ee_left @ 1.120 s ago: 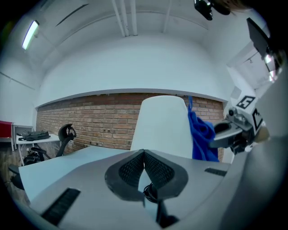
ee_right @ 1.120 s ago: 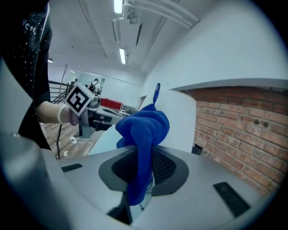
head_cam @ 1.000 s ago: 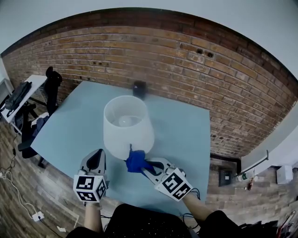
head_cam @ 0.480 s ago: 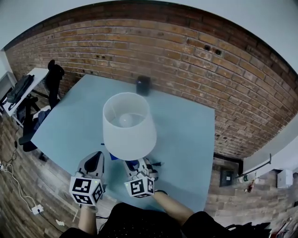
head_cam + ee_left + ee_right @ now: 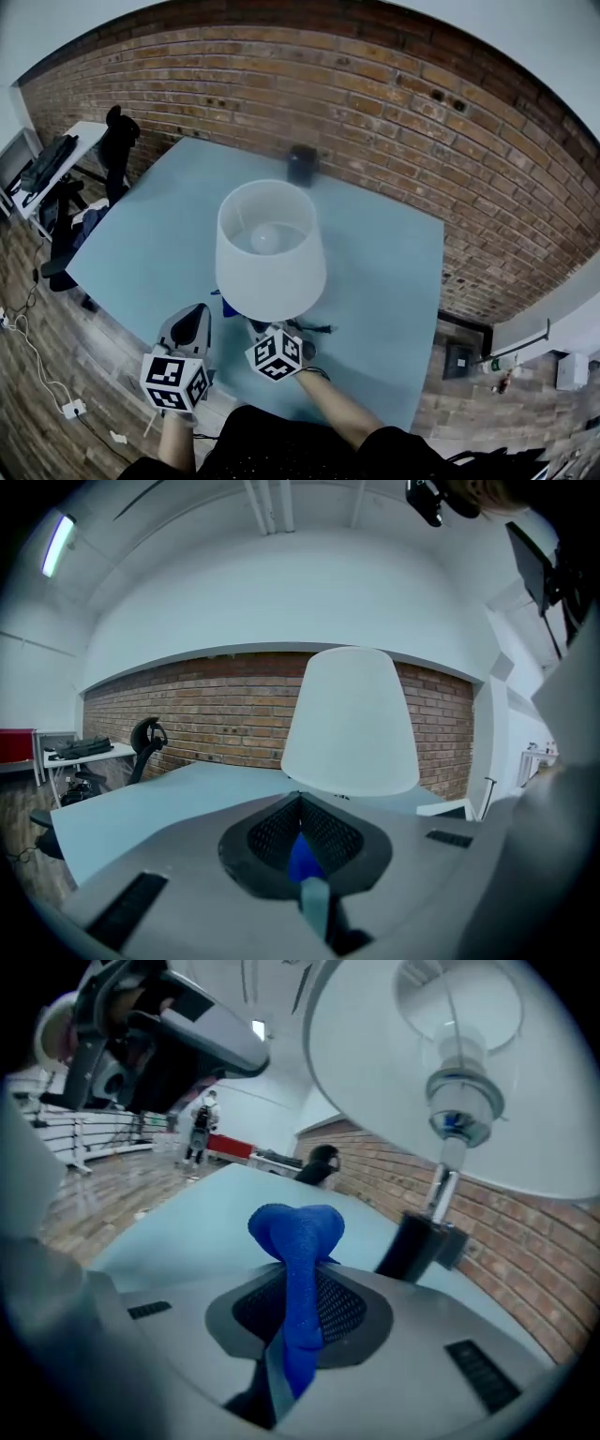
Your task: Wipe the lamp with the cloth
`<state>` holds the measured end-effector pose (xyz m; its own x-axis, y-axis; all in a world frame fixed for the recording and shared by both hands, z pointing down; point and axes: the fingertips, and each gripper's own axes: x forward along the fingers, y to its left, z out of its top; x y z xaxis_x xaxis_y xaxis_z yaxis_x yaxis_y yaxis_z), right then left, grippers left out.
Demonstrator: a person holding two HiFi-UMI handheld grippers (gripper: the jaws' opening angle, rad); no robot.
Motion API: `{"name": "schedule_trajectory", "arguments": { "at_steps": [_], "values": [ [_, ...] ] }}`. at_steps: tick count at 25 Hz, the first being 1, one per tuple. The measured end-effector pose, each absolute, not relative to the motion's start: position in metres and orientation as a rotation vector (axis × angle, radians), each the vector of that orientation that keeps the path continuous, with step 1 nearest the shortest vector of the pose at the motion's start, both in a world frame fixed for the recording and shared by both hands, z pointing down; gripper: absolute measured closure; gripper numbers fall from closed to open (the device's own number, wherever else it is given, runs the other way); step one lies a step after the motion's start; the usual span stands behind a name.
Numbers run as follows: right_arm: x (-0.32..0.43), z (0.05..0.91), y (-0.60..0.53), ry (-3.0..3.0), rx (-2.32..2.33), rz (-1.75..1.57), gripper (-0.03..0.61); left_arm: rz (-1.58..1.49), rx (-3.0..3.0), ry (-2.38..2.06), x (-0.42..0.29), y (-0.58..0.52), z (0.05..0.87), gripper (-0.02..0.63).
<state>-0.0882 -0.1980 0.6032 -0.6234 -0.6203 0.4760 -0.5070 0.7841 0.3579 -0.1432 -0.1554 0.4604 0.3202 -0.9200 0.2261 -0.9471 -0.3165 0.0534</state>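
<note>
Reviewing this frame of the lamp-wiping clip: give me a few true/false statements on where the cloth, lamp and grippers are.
1. The blue cloth is clamped in the right gripper. True.
2. The lamp lies tipped on its side. False: it stands upright on the table.
3. The right gripper view looks up into the shade from below. True.
4. The wall behind the table is white tile. False: it is a brick wall.
5. A dark object stands on the table behind the lamp. True.

A brick wall [image 5: 394, 103] rises behind the table [image 5: 384, 272], chair [image 5: 114, 141] at left.
</note>
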Motion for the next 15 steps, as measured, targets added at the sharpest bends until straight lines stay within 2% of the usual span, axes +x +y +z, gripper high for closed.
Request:
{"name": "schedule_trajectory", "arguments": {
  "at_steps": [2, 4, 11, 15],
  "values": [
    [-0.101, 0.607, -0.167, -2.446, 0.556, -0.221, 0.512, 0.225, 2.403, -1.714, -0.142, -0.158, 0.462, 0.606],
    [-0.095, 0.595, -0.147, -2.515, 0.503, -0.272, 0.512, 0.227, 2.402, -1.707, -0.14, -0.16, 0.465, 0.605],
    [0.005, 0.515, -0.183, -2.681, 1.186, -0.34, 0.512, 0.254, 2.408, -1.693, -0.148, -0.164, 0.474, 0.606],
    [0.01, 0.506, -0.215, -2.688, 1.246, -0.307, 0.512, 0.215, 2.4, -1.702, -0.158, -0.166, 0.475, 0.606]
  ]
}}
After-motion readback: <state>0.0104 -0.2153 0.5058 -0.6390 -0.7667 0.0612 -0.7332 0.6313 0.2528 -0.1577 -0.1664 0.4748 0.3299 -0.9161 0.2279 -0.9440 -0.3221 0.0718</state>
